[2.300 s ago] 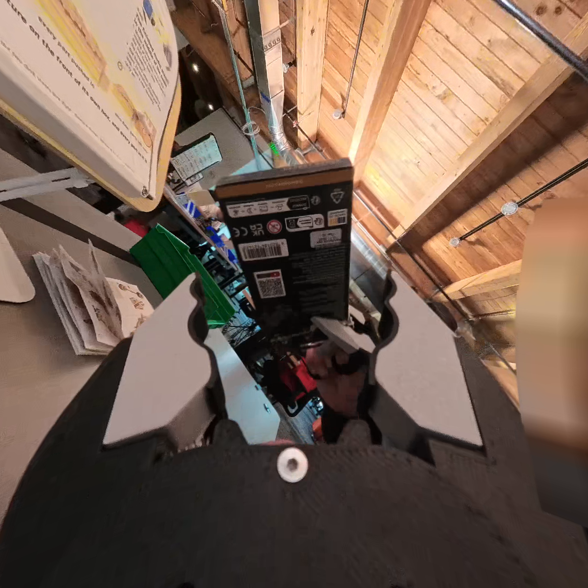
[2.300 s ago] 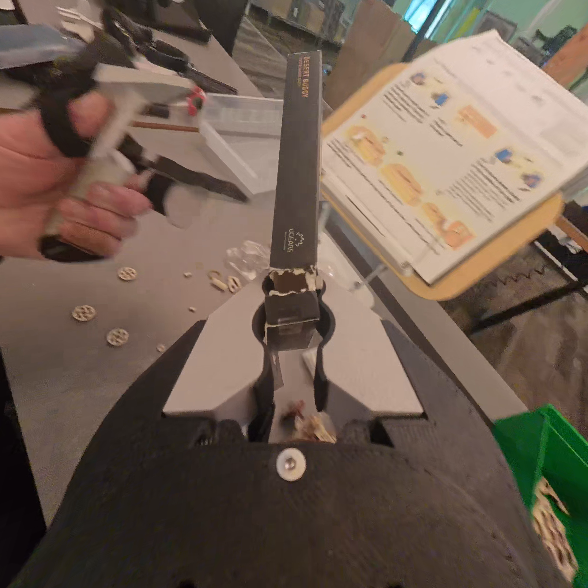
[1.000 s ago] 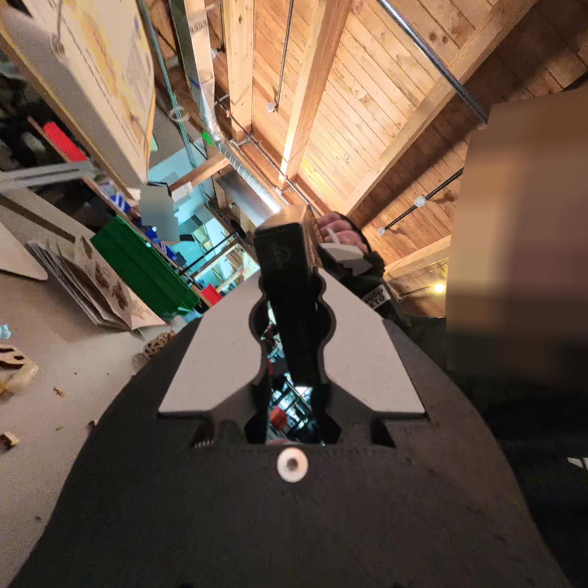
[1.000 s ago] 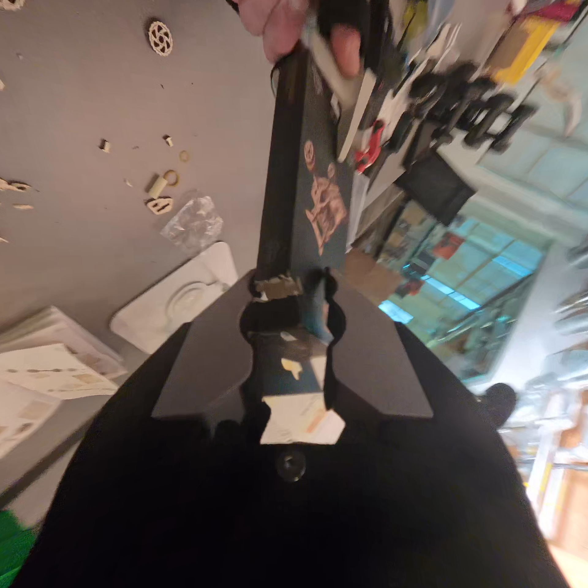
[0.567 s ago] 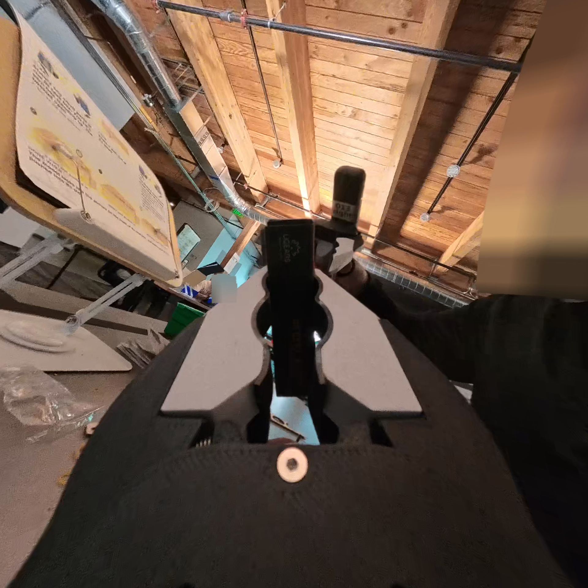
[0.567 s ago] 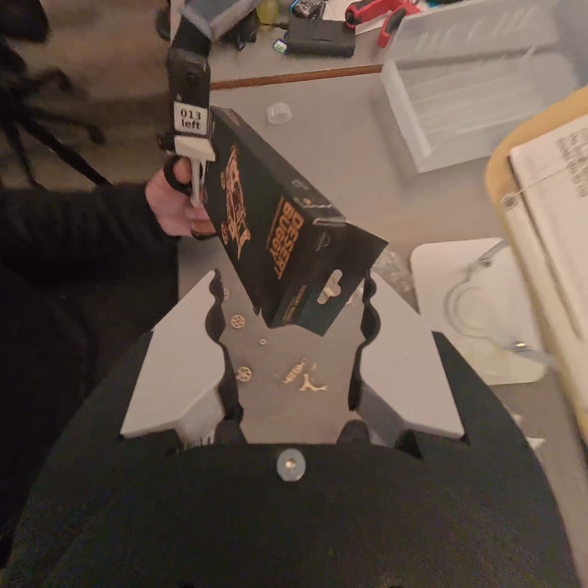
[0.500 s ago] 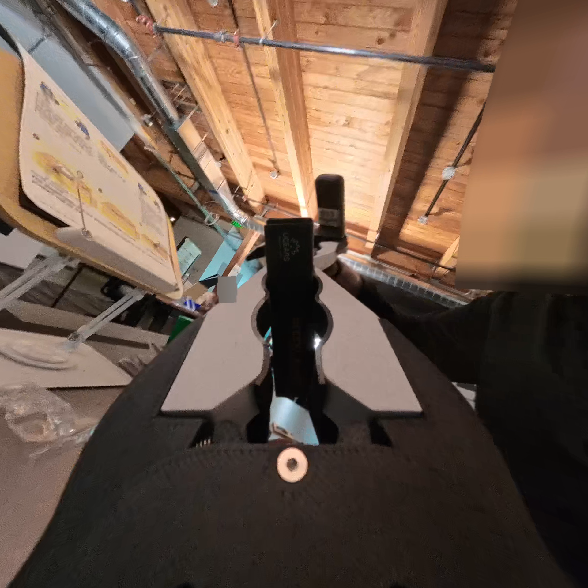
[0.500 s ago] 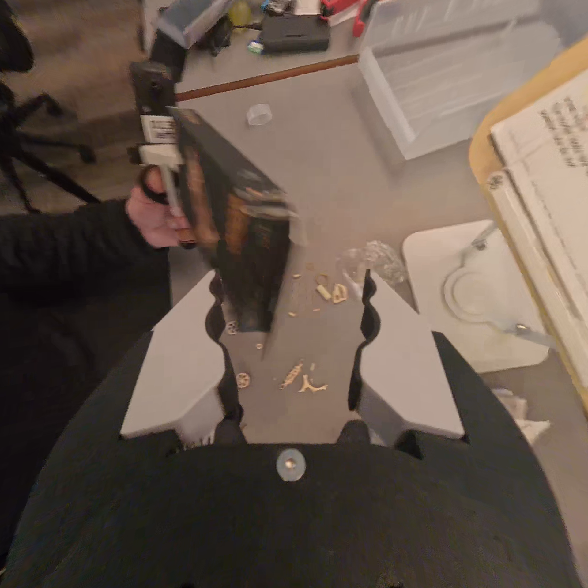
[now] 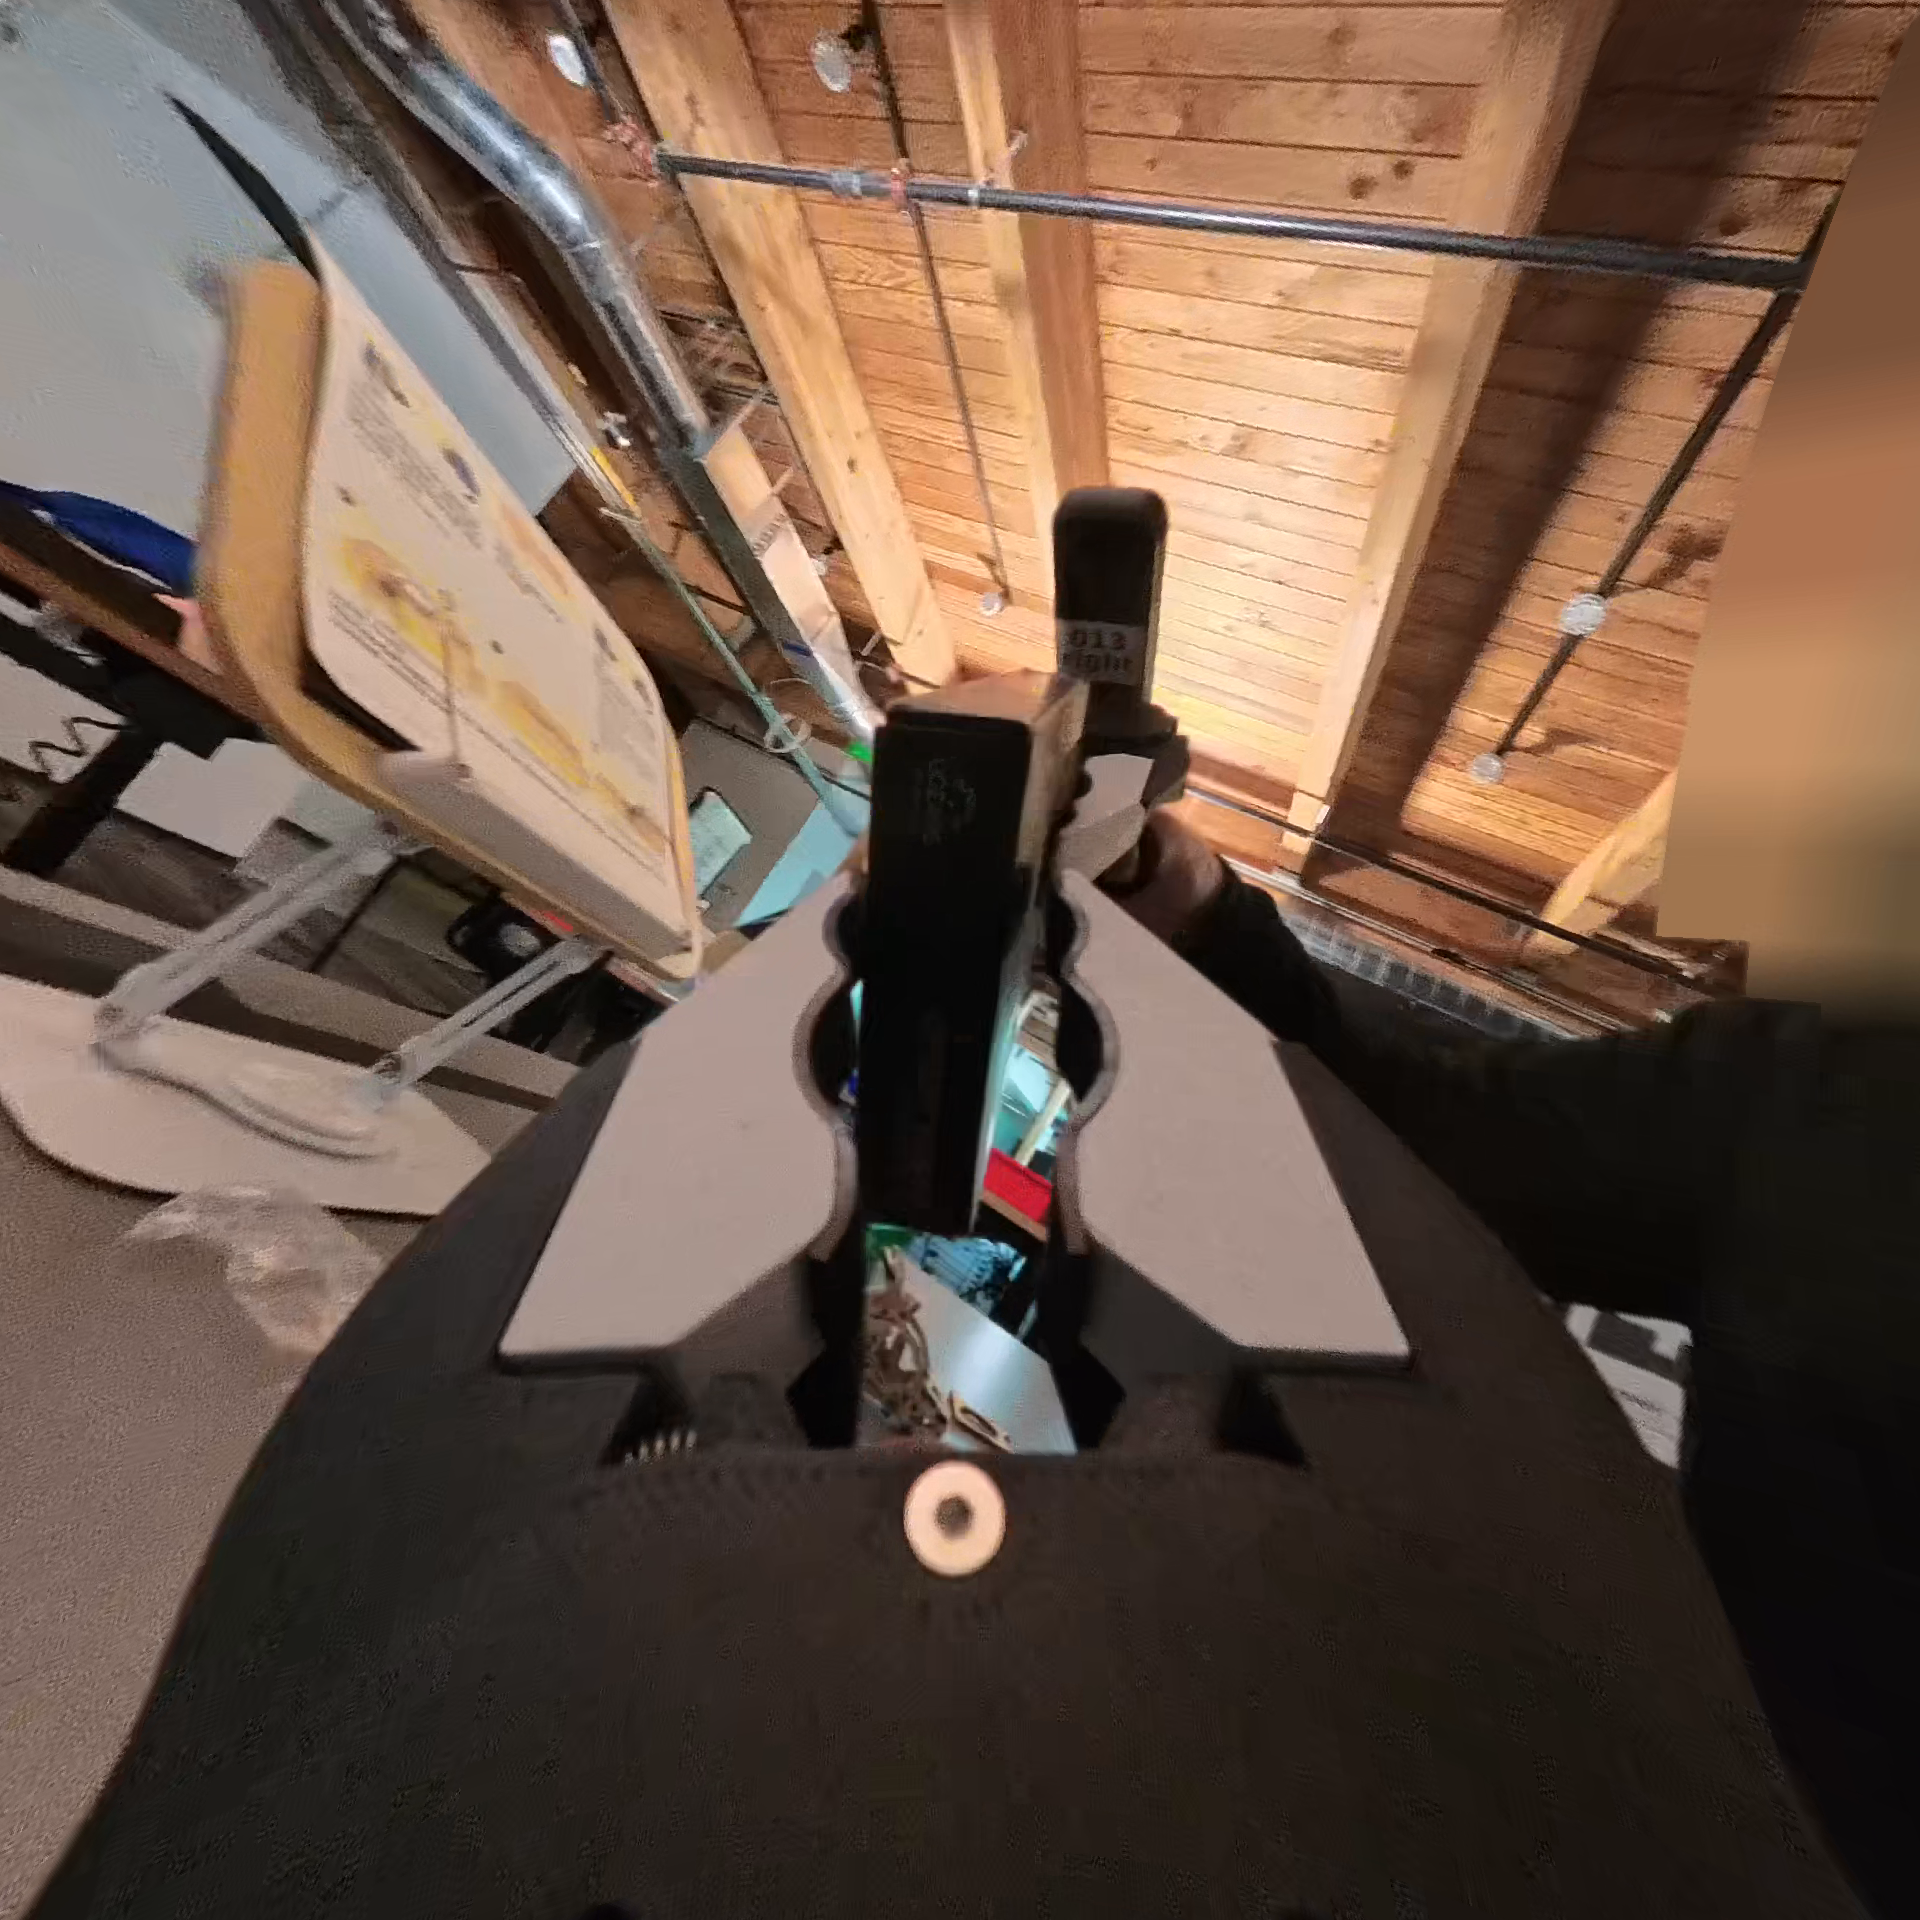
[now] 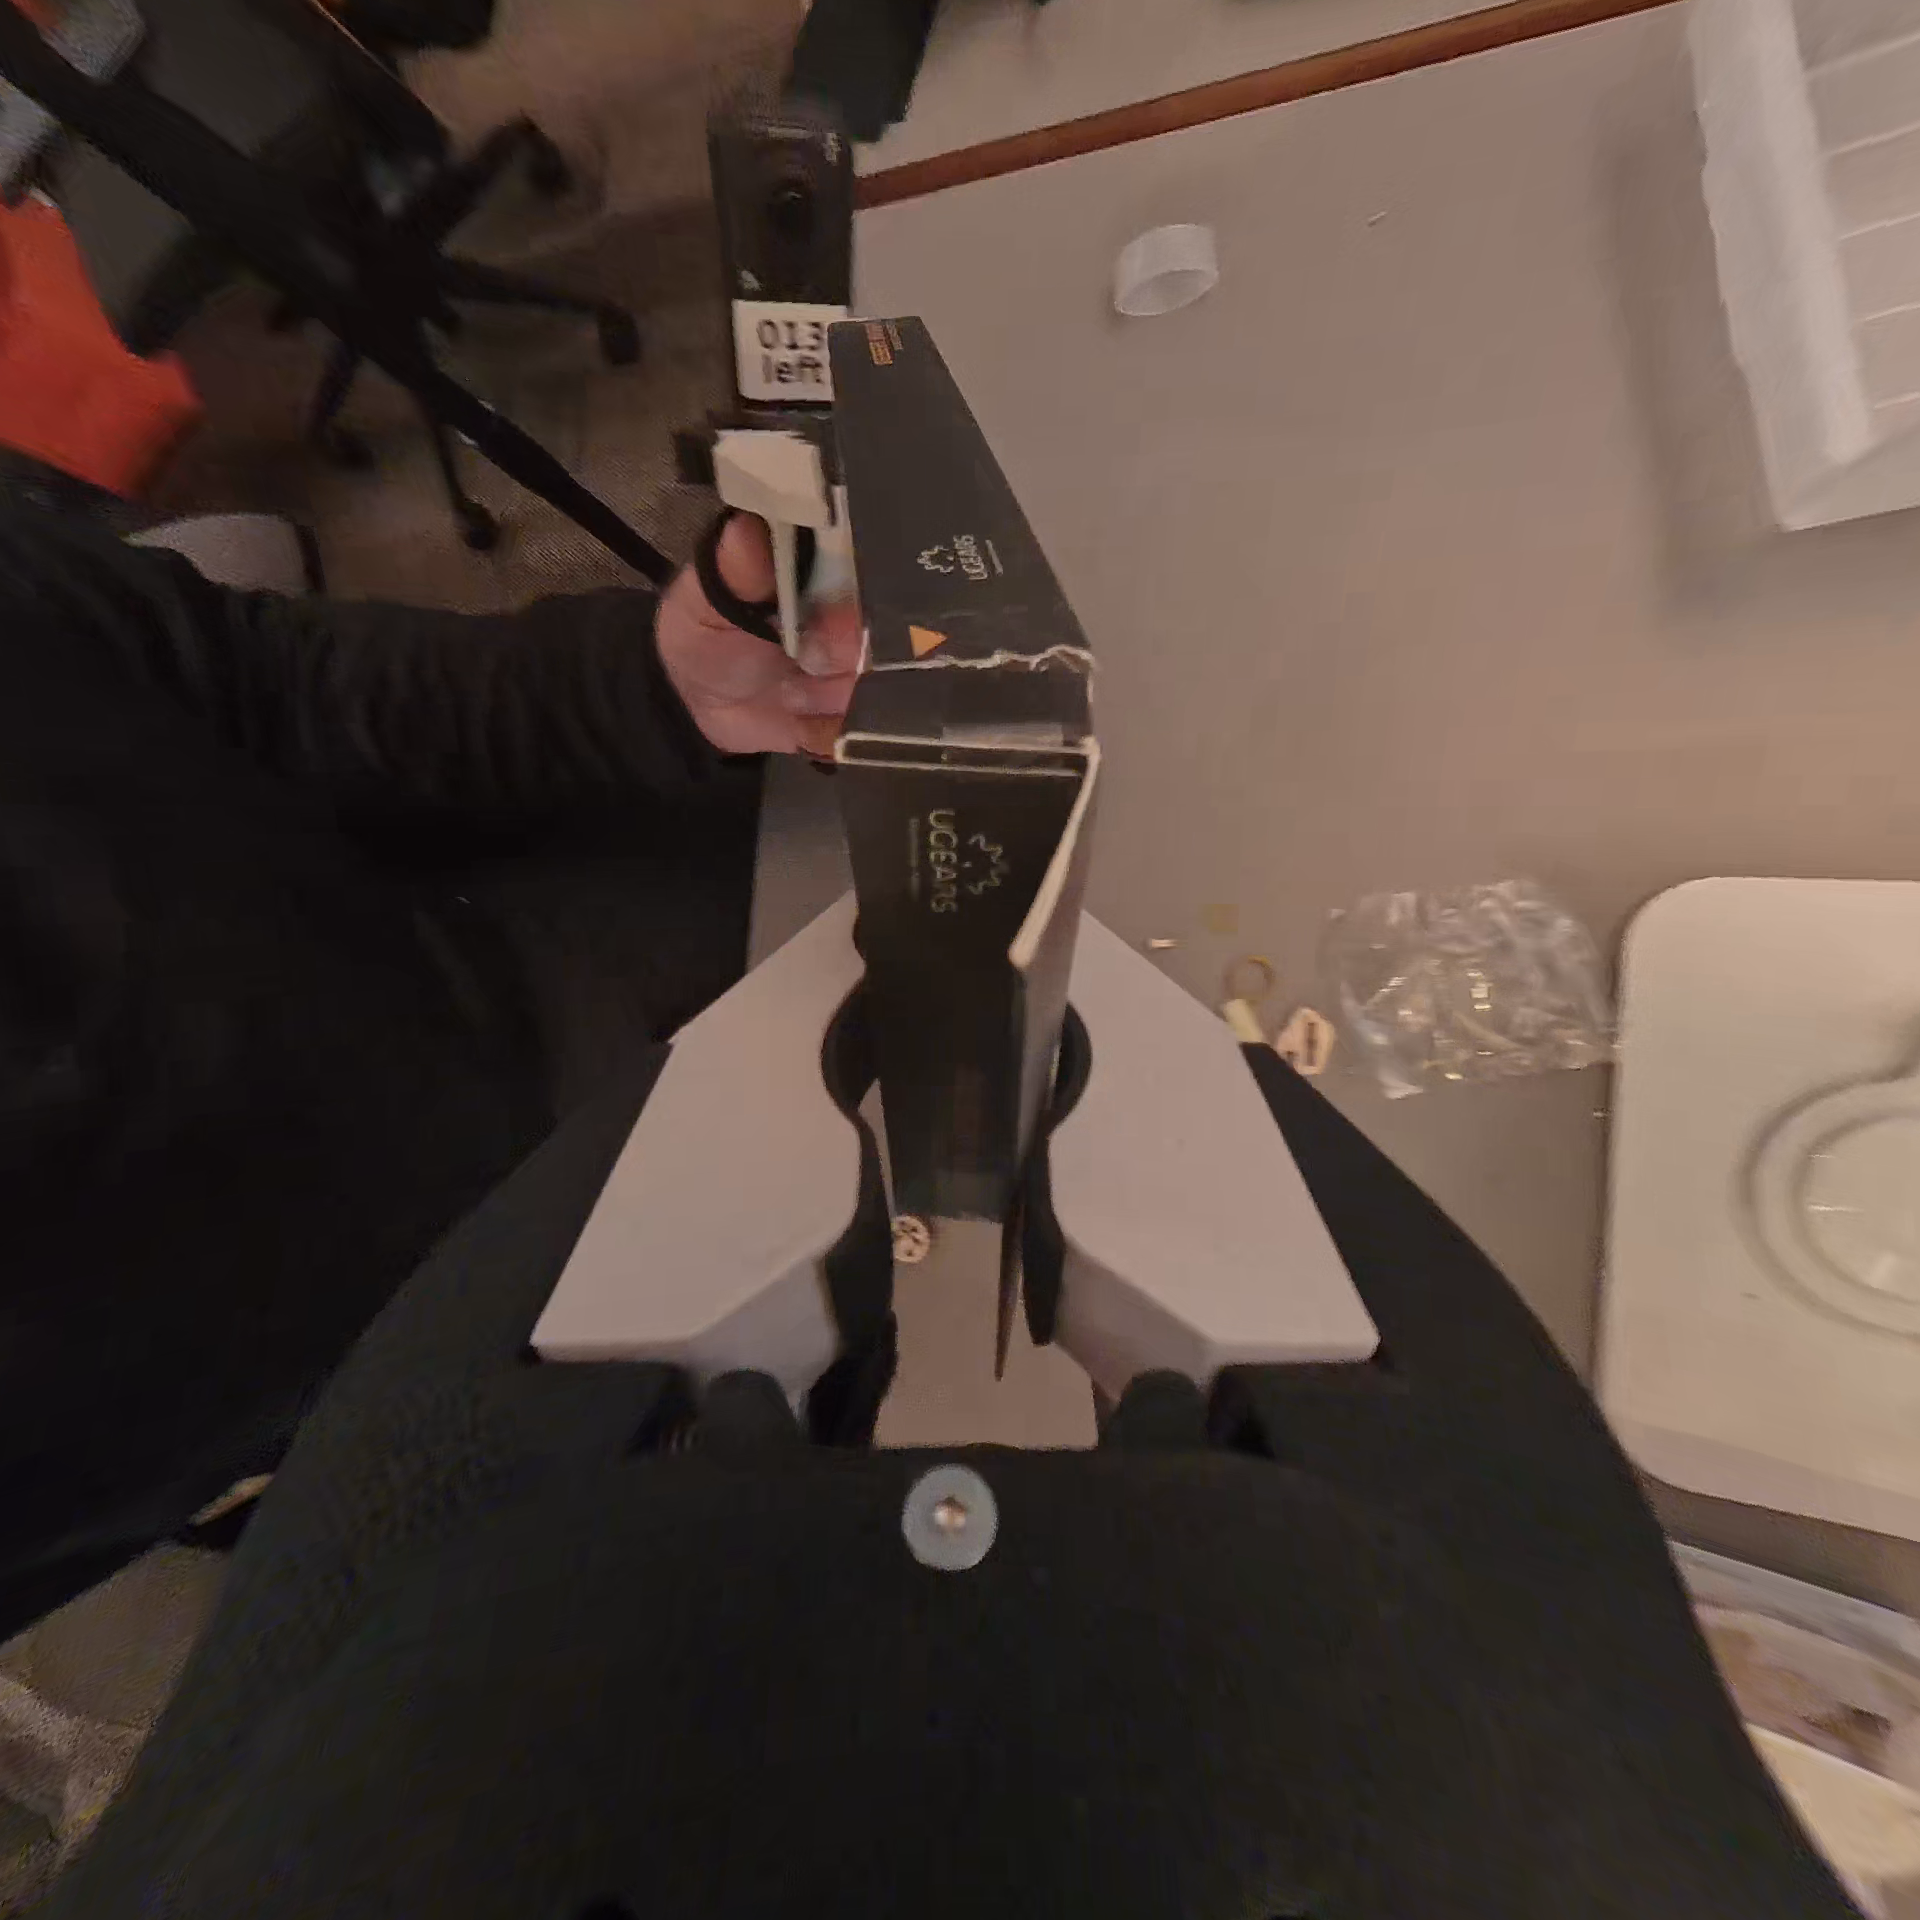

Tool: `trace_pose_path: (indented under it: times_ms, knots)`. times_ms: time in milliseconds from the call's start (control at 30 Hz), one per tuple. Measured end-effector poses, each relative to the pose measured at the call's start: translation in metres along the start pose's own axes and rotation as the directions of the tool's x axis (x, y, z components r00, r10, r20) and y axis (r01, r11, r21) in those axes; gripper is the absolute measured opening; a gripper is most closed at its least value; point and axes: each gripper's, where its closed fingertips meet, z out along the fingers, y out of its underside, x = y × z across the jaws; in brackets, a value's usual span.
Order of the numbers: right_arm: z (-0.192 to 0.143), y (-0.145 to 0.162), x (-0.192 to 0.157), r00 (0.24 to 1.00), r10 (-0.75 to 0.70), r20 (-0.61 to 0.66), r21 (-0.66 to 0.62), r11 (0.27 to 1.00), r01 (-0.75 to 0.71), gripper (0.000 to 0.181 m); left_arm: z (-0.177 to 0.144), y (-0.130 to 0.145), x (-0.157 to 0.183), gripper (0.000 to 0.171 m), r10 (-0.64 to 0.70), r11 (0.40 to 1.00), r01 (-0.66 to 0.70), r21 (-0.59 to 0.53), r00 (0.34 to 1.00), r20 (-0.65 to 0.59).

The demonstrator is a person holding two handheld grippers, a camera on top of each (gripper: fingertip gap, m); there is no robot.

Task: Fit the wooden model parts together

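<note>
A long black cardboard box of the wooden model kit is held in the air between both grippers. My right gripper is shut on its torn flap end. My left gripper is shut on the other end of the box. The left gripper also shows far off in the right wrist view, in a person's hand. The right gripper shows behind the box in the left wrist view. Small wooden parts lie on the grey table, and a small wooden gear shows between the right fingers.
A crumpled clear plastic bag lies beside the white base of a stand that carries the instruction board. A clear tape ring and a white tray sit farther back. The table's edge runs left of the box.
My right gripper, open half a second ago, has closed on the box's flap end. My left gripper has kept its hold. The box has swung in line between the two.
</note>
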Motion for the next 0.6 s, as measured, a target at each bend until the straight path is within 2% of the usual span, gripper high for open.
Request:
trace_pose_path:
  times_ms: [33, 67, 167, 267, 367, 433, 600]
  knots:
    - [-0.002, -0.005, 0.009, 0.999, -0.019, -0.031, -0.039, 0.999, 0.018, 0.02, -0.007, -0.006, -0.01, 0.045, 0.007, 1.0, -0.008, 0.008, 0.998, 0.062]
    - [-0.006, -0.007, 0.024, 0.994, -0.055, -0.094, -0.115, 0.992, 0.044, 0.02, -0.015, -0.011, -0.018, 0.053, 0.032, 0.999, -0.033, 0.004, 0.992, 0.125]
    - [-0.015, -0.017, 0.068, 0.946, -0.198, -0.257, -0.355, 0.93, 0.098, 0.021, -0.039, -0.017, -0.037, 0.05, 0.13, 0.991, -0.123, -0.044, 0.951, 0.279]
    - [-0.005, -0.031, 0.096, 0.929, -0.259, -0.263, -0.498, 0.862, 0.099, 0.02, -0.048, -0.011, -0.041, 0.049, 0.155, 0.987, -0.133, -0.09, 0.936, 0.317]
    - [0.011, -0.022, 0.122, 0.935, -0.274, -0.226, -0.657, 0.752, 0.062, 0.021, -0.053, -0.001, -0.043, 0.049, 0.172, 0.982, -0.134, -0.134, 0.927, 0.334]
    - [0.026, -0.015, 0.129, 0.96, -0.217, -0.176, -0.706, 0.708, 0.03, 0.021, -0.057, 0.001, -0.045, 0.048, 0.152, 0.985, -0.114, -0.131, 0.93, 0.334]
    - [0.06, -0.004, 0.15, 0.968, -0.206, -0.146, -0.764, 0.644, 0.021, 0.024, -0.065, 0.005, -0.051, 0.048, 0.112, 0.989, -0.072, -0.127, 0.933, 0.342]
